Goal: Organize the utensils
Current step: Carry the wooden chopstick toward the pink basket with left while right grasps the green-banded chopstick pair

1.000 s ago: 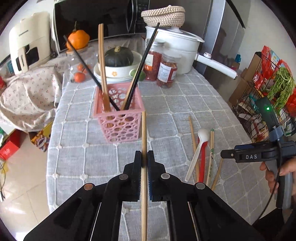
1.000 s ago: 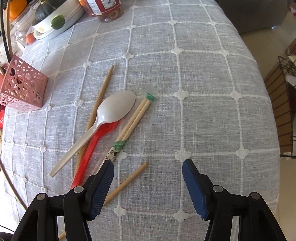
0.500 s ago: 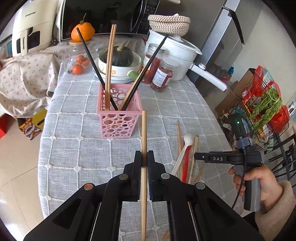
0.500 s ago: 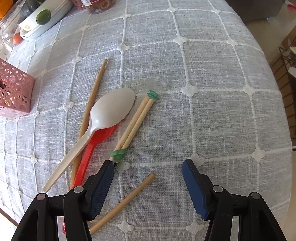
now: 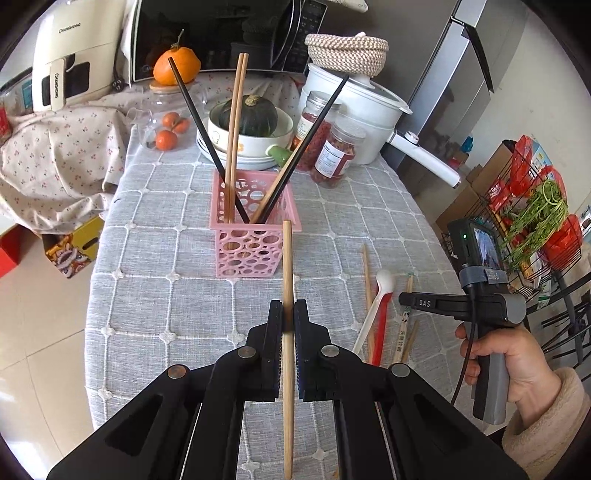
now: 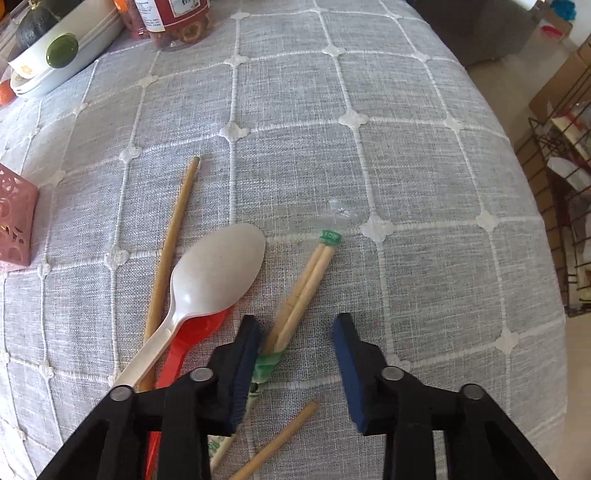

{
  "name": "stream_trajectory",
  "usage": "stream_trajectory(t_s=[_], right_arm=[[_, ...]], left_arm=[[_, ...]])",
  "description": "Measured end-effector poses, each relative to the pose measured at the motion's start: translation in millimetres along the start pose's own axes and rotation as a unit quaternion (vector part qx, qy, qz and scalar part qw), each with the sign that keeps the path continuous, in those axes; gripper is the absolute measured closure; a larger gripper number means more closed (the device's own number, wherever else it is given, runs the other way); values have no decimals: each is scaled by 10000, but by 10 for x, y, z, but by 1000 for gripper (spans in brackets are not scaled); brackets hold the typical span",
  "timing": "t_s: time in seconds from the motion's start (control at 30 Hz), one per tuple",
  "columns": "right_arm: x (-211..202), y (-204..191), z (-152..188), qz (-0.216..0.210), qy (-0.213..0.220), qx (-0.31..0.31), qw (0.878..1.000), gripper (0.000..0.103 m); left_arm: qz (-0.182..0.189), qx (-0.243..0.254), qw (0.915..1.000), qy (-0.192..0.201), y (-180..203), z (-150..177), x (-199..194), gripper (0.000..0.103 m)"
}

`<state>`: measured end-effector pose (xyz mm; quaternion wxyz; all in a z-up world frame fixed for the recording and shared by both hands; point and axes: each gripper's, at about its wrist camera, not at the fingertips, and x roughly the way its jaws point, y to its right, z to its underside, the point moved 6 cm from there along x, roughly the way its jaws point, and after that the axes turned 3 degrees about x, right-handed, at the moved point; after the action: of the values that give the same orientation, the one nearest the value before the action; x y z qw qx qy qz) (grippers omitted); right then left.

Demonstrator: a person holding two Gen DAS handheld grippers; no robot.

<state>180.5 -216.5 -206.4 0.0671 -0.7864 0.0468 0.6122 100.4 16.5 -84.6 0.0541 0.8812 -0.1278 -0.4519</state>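
My left gripper [image 5: 288, 314] is shut on a wooden chopstick [image 5: 287, 269] that points toward the pink holder [image 5: 253, 236], which stands upright with black and wooden chopsticks in it. My right gripper [image 6: 297, 332] is open, low over the wrapped pair of chopsticks [image 6: 301, 295], its left finger beside them. A white spoon [image 6: 214, 273] lies on a red spoon [image 6: 192, 336]. One loose chopstick [image 6: 173, 236] lies left of them, another [image 6: 277, 439] lies under the gripper. The right gripper [image 5: 410, 299] also shows in the left wrist view.
At the table's back stand a bowl with a dark squash [image 5: 248, 115], two jars [image 5: 338, 155], a white pot [image 5: 365, 107], oranges [image 5: 166, 140] and a microwave [image 5: 221, 33]. A wire rack [image 5: 535, 221] with groceries stands to the right of the table.
My left gripper has drawn back and risen, so the holder looks farther away. My right gripper has come down and forward over the wrapped chopsticks.
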Motion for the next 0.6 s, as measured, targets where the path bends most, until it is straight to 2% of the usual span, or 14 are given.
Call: stream_trajectory(t_s=[0.1, 0.23, 0.4, 0.53, 0.6], right_arm=[[-52, 132, -12, -453, -68, 385, 9982, 97], [-177, 231, -41, -1003, -17, 774, 9919, 98], [-504, 177, -69, -1302, 375, 761, 9879, 98], [-820, 112, -59, -1590, 803, 711, 9814, 98], [-963, 81, -16, -1788, 969, 677, 9768, 98]], left_arm=[[-84, -21, 9998, 168, -76, -62, -103, 97], [-134, -125, 9985, 514, -204, -196, -320, 97], [-238, -245, 9939, 1052, -323, -344, -610, 97], [-101, -354, 9874, 1537, -358, -484, -876, 97], [17, -392, 9804, 1930, -365, -601, -1080, 97]])
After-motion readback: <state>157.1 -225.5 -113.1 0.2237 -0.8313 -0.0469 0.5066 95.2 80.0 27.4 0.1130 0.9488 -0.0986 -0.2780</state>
